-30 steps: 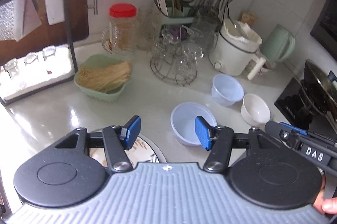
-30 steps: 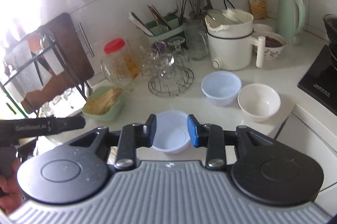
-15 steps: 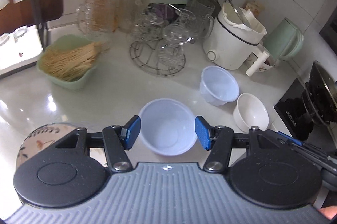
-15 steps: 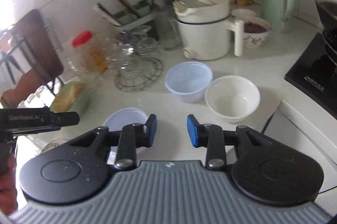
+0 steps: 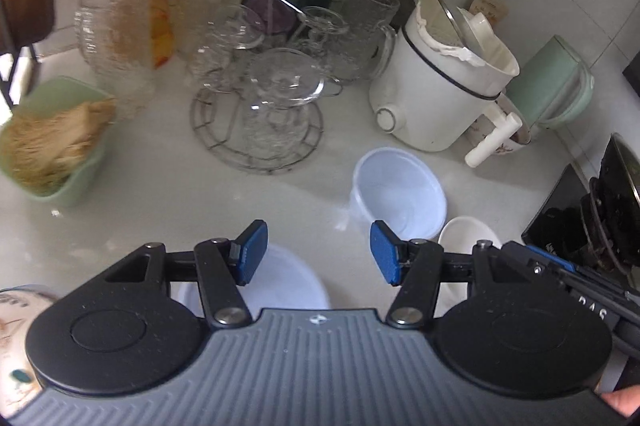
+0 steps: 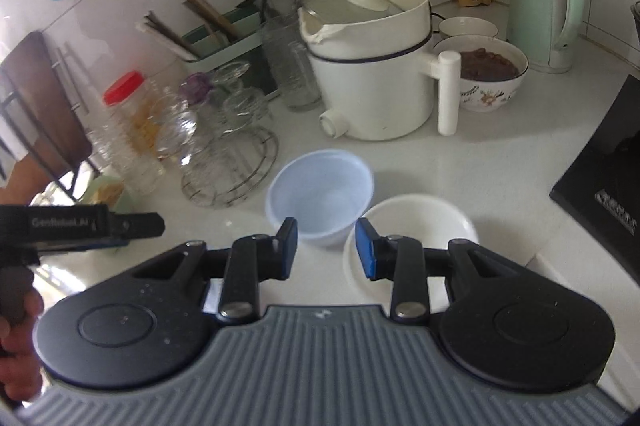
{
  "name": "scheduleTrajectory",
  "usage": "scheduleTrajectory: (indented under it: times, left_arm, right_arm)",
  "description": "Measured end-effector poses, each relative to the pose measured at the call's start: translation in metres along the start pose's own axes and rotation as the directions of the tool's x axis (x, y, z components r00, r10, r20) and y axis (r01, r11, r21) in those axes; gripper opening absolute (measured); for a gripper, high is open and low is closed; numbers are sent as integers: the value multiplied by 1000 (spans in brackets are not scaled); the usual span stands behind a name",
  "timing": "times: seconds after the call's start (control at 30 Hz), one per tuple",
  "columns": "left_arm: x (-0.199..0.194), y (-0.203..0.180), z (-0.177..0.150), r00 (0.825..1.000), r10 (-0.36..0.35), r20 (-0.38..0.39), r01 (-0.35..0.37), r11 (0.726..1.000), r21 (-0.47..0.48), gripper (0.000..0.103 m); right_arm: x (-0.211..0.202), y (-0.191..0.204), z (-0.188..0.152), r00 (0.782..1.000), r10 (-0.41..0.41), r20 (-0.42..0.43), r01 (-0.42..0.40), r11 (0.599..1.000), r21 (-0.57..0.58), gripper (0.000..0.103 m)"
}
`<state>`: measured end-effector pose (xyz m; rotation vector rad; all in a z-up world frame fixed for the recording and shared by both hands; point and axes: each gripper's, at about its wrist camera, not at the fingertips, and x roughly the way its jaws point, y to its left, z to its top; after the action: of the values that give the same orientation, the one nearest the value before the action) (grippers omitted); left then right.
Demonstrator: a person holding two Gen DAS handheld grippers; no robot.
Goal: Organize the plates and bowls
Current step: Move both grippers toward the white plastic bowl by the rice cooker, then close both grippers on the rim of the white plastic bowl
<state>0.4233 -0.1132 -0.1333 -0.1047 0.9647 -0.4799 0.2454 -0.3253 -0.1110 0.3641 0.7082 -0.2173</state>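
Note:
My left gripper (image 5: 316,252) stands open above the white counter with nothing between its blue pads. A pale blue bowl (image 5: 292,282) lies just below and behind its left pad, mostly hidden by the gripper body. Farther ahead to the right sit a second pale blue bowl (image 5: 400,194) and a white bowl (image 5: 460,234). A patterned dish (image 5: 16,310) shows at the lower left edge. My right gripper (image 6: 326,250) is open too and grips nothing. It hovers just short of that second blue bowl (image 6: 320,194), with the white bowl (image 6: 416,226) beside its right pad.
A white electric pot (image 6: 372,74) with a side handle stands behind the bowls. Near it are a patterned bowl of dark food (image 6: 480,74) and a green kettle (image 6: 544,2). A wire rack of glasses (image 5: 260,106), a red-lidded jar (image 5: 136,6) and a green noodle basket (image 5: 52,146) stand left. A black cooktop (image 6: 608,166) is on the right.
Both grippers moved forward, rightward and lower. The near blue bowl slipped from between the left fingers to beneath them. The far blue and white bowls came close to the right fingers. Jaw gaps are unchanged.

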Motion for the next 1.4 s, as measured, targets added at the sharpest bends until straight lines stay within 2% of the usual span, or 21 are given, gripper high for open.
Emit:
scheduleTrajectory:
  times: [0.07, 0.2, 0.4, 0.6, 0.67, 0.73, 0.9, 0.97, 1.13, 1.23, 1.27, 1.3, 1.33, 1.4]
  left_arm:
    - [14, -1, -1, 999, 25, -21, -25, 999, -26, 63]
    - [32, 0, -2, 999, -4, -45, 2, 998, -64, 63]
    - [58, -11, 14, 998, -31, -61, 28, 999, -41, 63]
    - [92, -20, 30, 989, -87, -119, 78, 994, -72, 62]
    - [106, -23, 35, 986, -71, -152, 57, 994, -91, 62]
    - [118, -26, 40, 981, -84, -173, 67, 993, -101, 61]
    - [141, -39, 43, 970, -62, -236, 62, 998, -9, 61]
    - [148, -39, 41, 960, -72, -271, 74, 997, -5, 61]
    - [156, -35, 41, 954, -76, -291, 81, 997, 7, 61]
    - [157, -33, 42, 953, -83, -291, 87, 996, 0, 54]
    - [158, -33, 43, 952, -82, -294, 87, 996, 3, 47]
    - [158, -34, 44, 952, -86, -293, 92, 996, 7, 42]
    - [157, -34, 44, 954, -82, -289, 89, 996, 10, 37]
    - [157, -35, 44, 954, -77, -290, 83, 996, 9, 33]
  right_arm:
    - [13, -8, 5, 1000, 7, -18, -8, 1000, -18, 35]
    - [31, -21, 13, 999, 27, -39, -27, 1000, -15, 36]
    - [62, -32, 23, 998, 24, -53, -26, 999, -38, 36]
    - [89, -37, 29, 998, 23, -57, -23, 1000, -7, 36]
    - [95, -35, 30, 998, 11, -57, -12, 1000, -13, 36]
    - [103, -32, 32, 998, 3, -64, -5, 1000, -29, 36]
    - [122, -27, 35, 995, -21, -97, 19, 1000, -14, 35]
    - [125, -27, 33, 994, -27, -104, 28, 1000, 7, 36]
    - [133, -29, 25, 992, -32, -118, 39, 998, 55, 35]
    - [138, -29, 24, 992, -26, -121, 34, 997, 65, 35]
    - [139, -29, 24, 992, -22, -124, 30, 997, 69, 34]
    - [139, -28, 23, 992, -19, -127, 28, 997, 70, 31]
    - [139, -27, 23, 991, -22, -128, 31, 997, 65, 24]
    - [139, -27, 21, 991, -15, -130, 23, 998, 61, 21]
